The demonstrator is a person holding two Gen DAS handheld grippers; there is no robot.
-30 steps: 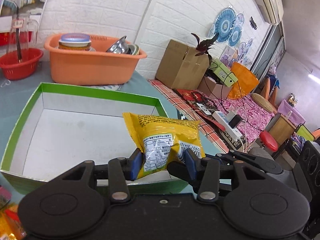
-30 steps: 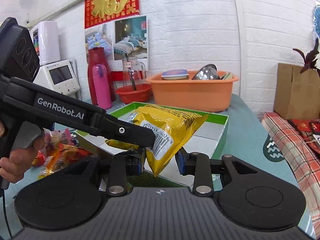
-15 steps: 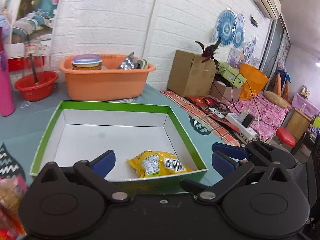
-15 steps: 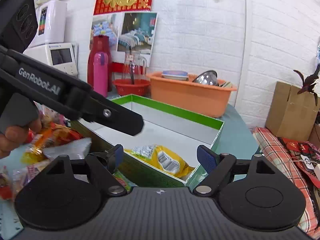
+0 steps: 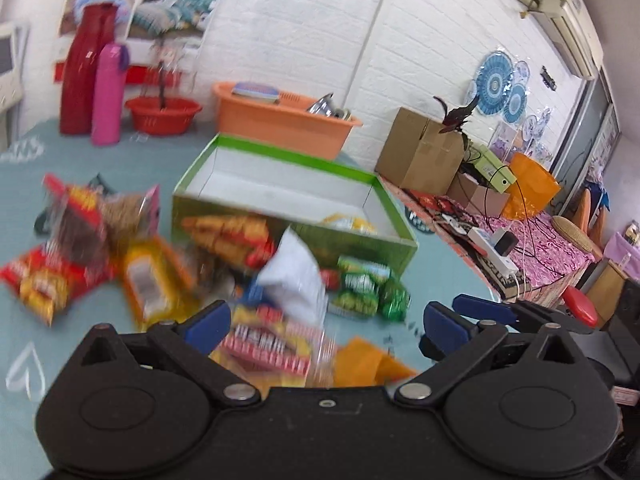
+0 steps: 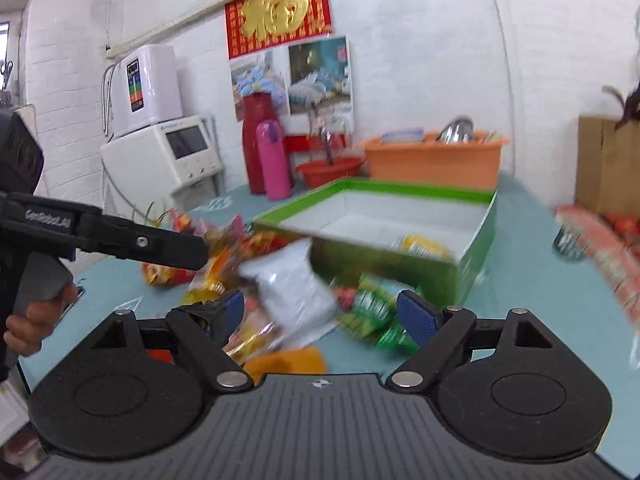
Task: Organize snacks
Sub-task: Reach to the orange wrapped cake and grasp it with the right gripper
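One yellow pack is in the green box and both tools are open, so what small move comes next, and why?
Probably ease the right tool down over the white packet and close on it. It lies nearest between the open jaws, outside the green box, where only a yellow pack sits.

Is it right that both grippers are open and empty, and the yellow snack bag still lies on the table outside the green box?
Not quite. The yellow snack bag lies inside the green box, as the right wrist view shows. The rest holds: the left gripper and right gripper are both open and empty.
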